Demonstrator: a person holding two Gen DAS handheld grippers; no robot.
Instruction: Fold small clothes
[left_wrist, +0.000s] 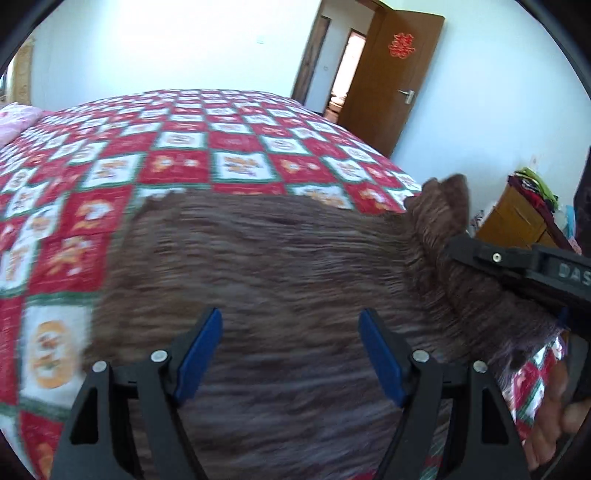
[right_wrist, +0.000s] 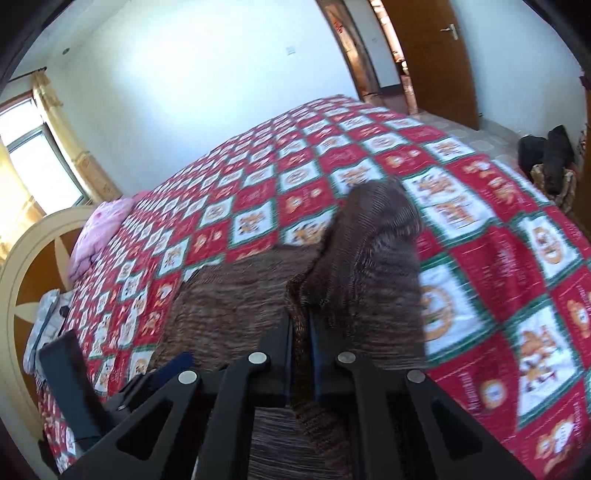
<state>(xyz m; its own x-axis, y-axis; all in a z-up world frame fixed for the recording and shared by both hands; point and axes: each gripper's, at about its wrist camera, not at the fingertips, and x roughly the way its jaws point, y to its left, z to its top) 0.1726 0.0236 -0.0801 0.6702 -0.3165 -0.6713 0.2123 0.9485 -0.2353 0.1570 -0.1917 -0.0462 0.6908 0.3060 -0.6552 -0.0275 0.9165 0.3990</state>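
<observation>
A brown knitted garment (left_wrist: 266, 266) lies spread on the bed (left_wrist: 207, 147), over its red, white and green checked quilt, at the near edge of the mattress. The left tongs (left_wrist: 290, 354) stand open above the cloth, blue pads wide apart and holding nothing. The right tongs (right_wrist: 301, 354) are clamped on a bunched edge of the garment (right_wrist: 354, 266), and the fabric rises from them in a raised flap, lifted off the flat part at the right side of the piece.

Judging by this, the folding is at an early stage: one side or sleeve is picked up and seems about to be carried over the body of the garment, while most of it is one flat layer. No finished crease shows. The raised flap has yet to be laid down and smoothed, and further folds are probably needed before the piece is compact. Motion blur hides the finer shape of the garment.
</observation>
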